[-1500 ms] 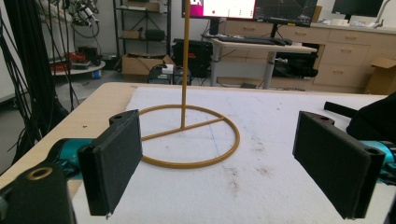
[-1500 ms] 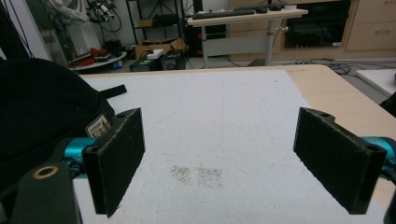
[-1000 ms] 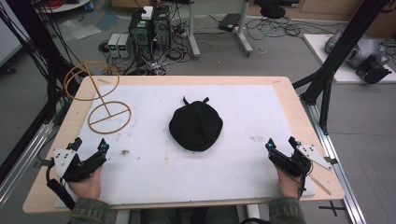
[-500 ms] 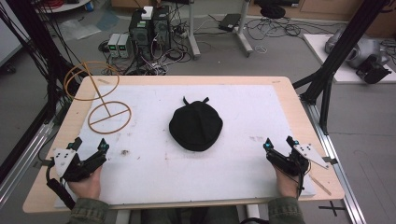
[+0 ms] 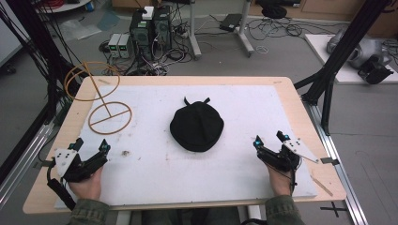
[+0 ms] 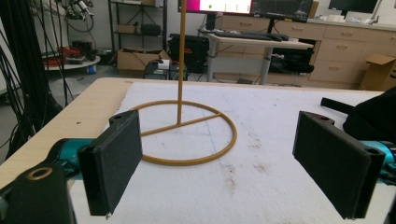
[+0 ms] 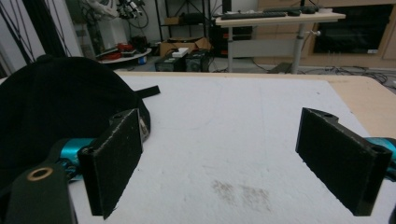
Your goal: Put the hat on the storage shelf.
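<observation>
A black cap (image 5: 196, 125) lies in the middle of the white mat (image 5: 244, 103); in the right gripper view the cap (image 7: 51, 112) sits at the left, just beyond my left jaw. A tan wire stand (image 5: 109, 117) with a ring base and an upright post stands at the far left, and the stand (image 6: 187, 133) lies straight ahead in the left gripper view. My left gripper (image 5: 90, 146) rests open near the front left edge with nothing between its jaws. My right gripper (image 5: 269, 138) is open at the front right, empty, a short way right of the cap.
The wooden table (image 5: 300, 112) edges the mat on all sides. A small dark speck (image 5: 125, 152) lies on the mat near the left gripper. Black frame posts (image 5: 328, 70) rise at the right. Computers and cables (image 5: 150, 33) sit on the floor beyond the far edge.
The right gripper has edged slightly left toward the cap. The left gripper and the cap have stayed in place.
</observation>
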`<state>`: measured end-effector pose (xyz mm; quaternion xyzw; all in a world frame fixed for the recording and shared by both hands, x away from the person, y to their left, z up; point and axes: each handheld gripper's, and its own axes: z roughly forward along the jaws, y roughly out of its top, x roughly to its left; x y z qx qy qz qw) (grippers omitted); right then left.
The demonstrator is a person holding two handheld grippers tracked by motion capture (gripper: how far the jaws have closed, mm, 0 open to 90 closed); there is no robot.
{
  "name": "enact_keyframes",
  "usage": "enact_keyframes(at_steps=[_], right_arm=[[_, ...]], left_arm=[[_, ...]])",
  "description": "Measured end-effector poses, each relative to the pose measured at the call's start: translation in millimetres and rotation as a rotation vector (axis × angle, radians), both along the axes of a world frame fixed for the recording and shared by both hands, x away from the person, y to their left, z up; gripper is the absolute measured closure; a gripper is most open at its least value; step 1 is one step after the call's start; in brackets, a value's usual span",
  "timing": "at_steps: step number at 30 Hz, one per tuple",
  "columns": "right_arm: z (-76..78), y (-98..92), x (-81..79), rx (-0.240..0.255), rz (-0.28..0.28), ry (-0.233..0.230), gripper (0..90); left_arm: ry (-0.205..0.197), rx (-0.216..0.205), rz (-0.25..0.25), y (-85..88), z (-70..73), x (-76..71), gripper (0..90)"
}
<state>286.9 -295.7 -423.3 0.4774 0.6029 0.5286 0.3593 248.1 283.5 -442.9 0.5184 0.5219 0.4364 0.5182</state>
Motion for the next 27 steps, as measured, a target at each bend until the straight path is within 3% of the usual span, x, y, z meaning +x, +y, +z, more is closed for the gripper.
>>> enact_keyframes(at_steps=[15, 27], right_arm=[[11.5, 26.0, 6.9, -0.02, 0.091, 0.016, 13.9], [15.4, 60.6, 26.2, -0.058, 0.163, 0.045, 13.9]], left_arm=[[0.01, -0.018, -0.008, 3.8, 0.4, -1.7, 16.1], [0.011, -0.033, -0.018, 5.4, 1.6, -2.4, 16.0]])
